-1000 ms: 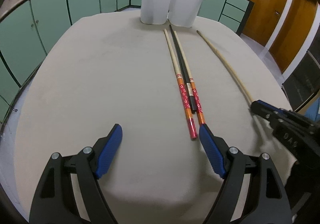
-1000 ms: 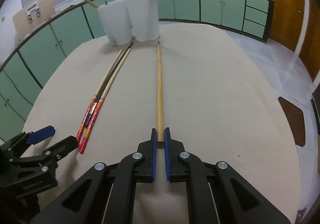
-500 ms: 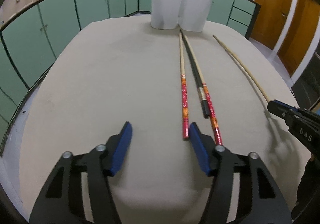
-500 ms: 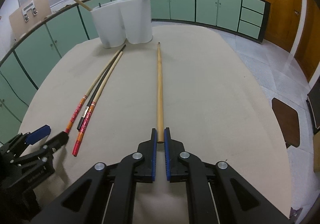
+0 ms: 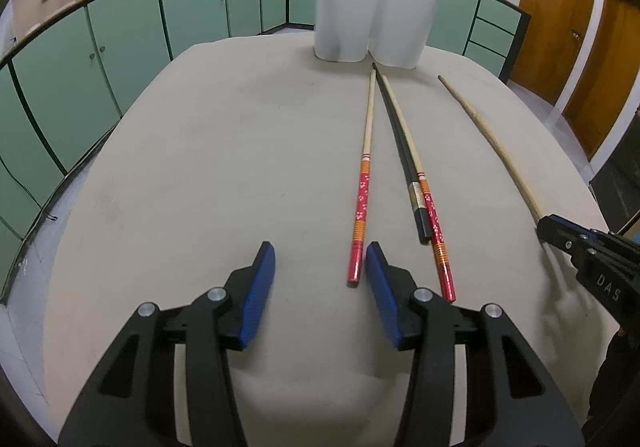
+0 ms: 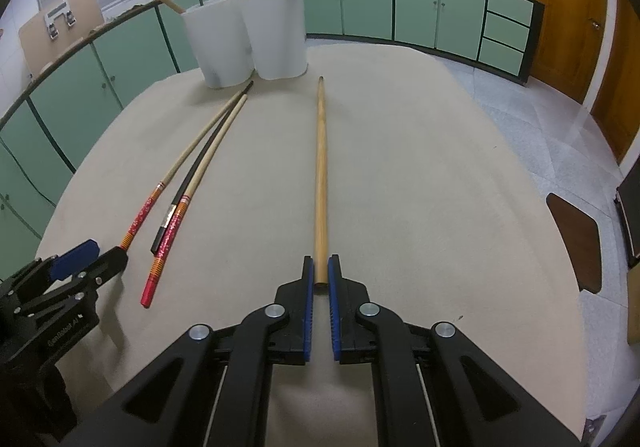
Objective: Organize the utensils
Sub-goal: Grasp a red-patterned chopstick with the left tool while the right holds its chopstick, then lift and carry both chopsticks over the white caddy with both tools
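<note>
Two red-handled chopsticks and a black chopstick (image 5: 400, 151) lie on the beige table (image 5: 200, 167), pointing at a white two-compartment holder (image 5: 376, 19). My left gripper (image 5: 320, 251) is closing. The near end of the left red chopstick (image 5: 362, 199) lies between its jaws, close to the right finger (image 5: 378, 271), with a wide gap to the left finger. The other red chopstick (image 5: 434, 223) lies outside that finger. My right gripper (image 6: 320, 275) is shut on the near end of a plain bamboo chopstick (image 6: 320, 175), which rests on the table.
The holder (image 6: 248, 35) stands at the table's far edge with a few sticks in it. Green cabinets ring the room and wooden doors are at the right. My left gripper (image 6: 104, 253) shows at the lower left of the right wrist view.
The left gripper's jaws have narrowed. Its right finger has come between the two red chopsticks, and the left one's near end has swung away from the other two. The right gripper has not moved.
</note>
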`<state>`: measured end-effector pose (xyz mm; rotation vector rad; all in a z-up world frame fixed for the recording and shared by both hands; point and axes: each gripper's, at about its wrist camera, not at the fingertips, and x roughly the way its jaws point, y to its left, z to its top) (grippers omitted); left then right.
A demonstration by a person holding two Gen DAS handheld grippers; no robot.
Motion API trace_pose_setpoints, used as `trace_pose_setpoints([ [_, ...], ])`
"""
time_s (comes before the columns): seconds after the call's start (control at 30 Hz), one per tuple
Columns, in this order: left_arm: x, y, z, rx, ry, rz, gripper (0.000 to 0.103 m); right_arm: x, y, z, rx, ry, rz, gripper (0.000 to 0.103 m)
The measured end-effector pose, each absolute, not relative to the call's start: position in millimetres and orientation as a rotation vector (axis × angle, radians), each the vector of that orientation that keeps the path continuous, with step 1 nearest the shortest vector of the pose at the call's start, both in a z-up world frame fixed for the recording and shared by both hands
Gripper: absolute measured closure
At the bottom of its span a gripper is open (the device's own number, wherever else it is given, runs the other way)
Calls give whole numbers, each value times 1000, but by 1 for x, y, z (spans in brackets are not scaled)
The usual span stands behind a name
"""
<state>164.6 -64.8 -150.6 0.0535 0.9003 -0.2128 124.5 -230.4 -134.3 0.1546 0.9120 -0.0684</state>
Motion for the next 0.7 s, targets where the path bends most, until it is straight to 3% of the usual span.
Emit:
trace_pose_setpoints([
  [0.07, 165, -65, -151, 48, 898, -211, 60, 125, -229, -136, 151, 908, -69, 96],
  [0.33, 163, -63, -151, 31, 892, -214, 95, 124, -230, -138, 138, 891, -62, 96],
  [0.7, 154, -53, -127, 2, 854, -234, 98, 123, -234, -128, 135, 885, -51, 96],
])
